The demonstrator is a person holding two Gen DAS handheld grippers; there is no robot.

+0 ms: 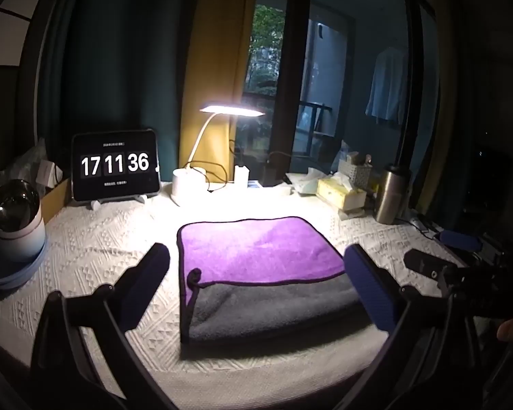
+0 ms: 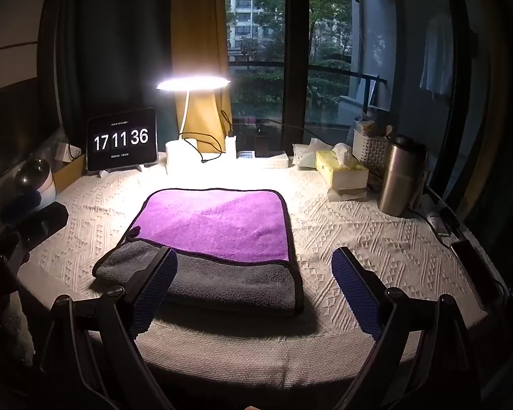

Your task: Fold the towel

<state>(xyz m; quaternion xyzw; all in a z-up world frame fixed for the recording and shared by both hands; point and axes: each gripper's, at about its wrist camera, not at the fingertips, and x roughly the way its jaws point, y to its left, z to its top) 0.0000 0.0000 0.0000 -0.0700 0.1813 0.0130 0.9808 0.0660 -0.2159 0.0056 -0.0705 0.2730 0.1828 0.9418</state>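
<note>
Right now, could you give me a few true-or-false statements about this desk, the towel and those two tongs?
1. The purple and grey towel lies folded on the white knitted table cover. True.
2. The left tongs are clamped on the towel. False: they are open, holding nothing.
3. The white desk lamp is switched on. True.
4. The black tablet clock reads 09:30:00. False: it reads 17 11 36.
5. The right tongs are open. True.
6. The steel flask stands on the towel. False: it stands apart, far right.
</note>
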